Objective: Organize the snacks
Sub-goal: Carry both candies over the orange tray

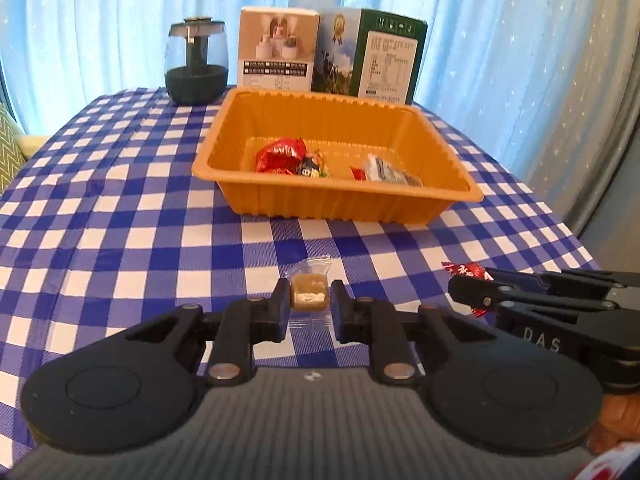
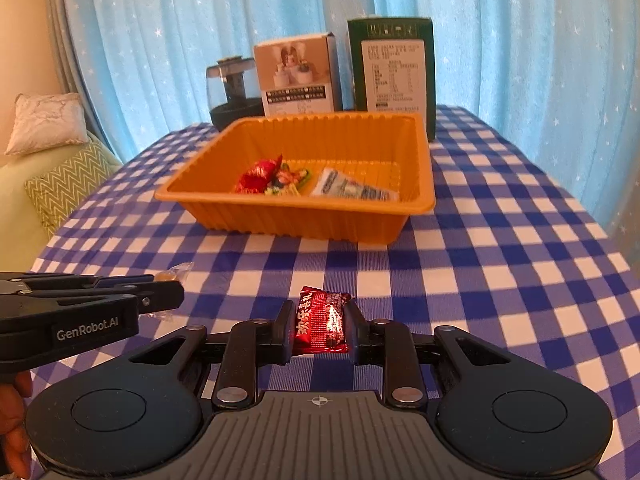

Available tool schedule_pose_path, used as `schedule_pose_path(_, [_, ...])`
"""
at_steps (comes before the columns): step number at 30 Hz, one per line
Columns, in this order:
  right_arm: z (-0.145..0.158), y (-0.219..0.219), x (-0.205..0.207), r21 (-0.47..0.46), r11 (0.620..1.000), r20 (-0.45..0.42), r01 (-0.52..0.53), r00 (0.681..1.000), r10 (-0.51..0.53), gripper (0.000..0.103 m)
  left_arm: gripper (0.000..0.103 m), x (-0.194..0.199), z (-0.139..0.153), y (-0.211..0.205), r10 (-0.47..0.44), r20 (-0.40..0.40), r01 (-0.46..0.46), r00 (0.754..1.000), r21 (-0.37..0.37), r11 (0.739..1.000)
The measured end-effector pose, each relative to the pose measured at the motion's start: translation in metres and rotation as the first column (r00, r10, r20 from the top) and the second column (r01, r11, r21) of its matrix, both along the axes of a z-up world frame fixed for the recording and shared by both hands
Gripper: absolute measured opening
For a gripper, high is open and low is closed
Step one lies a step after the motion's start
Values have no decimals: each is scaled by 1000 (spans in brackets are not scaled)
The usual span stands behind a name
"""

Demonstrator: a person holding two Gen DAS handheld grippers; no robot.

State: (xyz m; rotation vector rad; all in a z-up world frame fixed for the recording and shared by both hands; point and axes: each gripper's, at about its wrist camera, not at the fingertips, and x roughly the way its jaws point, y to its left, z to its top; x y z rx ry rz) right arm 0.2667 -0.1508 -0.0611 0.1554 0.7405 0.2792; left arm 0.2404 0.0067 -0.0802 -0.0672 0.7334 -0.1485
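An orange plastic tray (image 1: 340, 204) stands mid-table and holds a red wrapped snack (image 1: 280, 154), a small colourful candy (image 1: 314, 168) and a grey-white packet (image 1: 390, 172). My left gripper (image 1: 310, 300) is shut on a clear-wrapped tan snack (image 1: 310, 294) low over the cloth. My right gripper (image 2: 320, 322) is shut on a red wrapped snack (image 2: 320, 320), also low over the cloth. The tray also shows in the right wrist view (image 2: 304, 220). Each gripper appears at the edge of the other's view.
A blue-and-white checked tablecloth (image 1: 120, 220) covers the table. Behind the tray stand a dark glass jar (image 1: 196, 64), a white box (image 1: 278, 48) and a green box (image 1: 372, 56). Blue curtains hang behind. Cushions (image 2: 52, 160) lie to the left.
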Motion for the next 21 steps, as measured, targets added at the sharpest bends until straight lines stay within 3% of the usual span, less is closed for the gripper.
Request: schedule_pose_path(21, [35, -14, 23, -9, 1000, 92, -2, 996, 3, 26, 18, 19, 44, 1, -25, 92, 23, 995, 17, 1000])
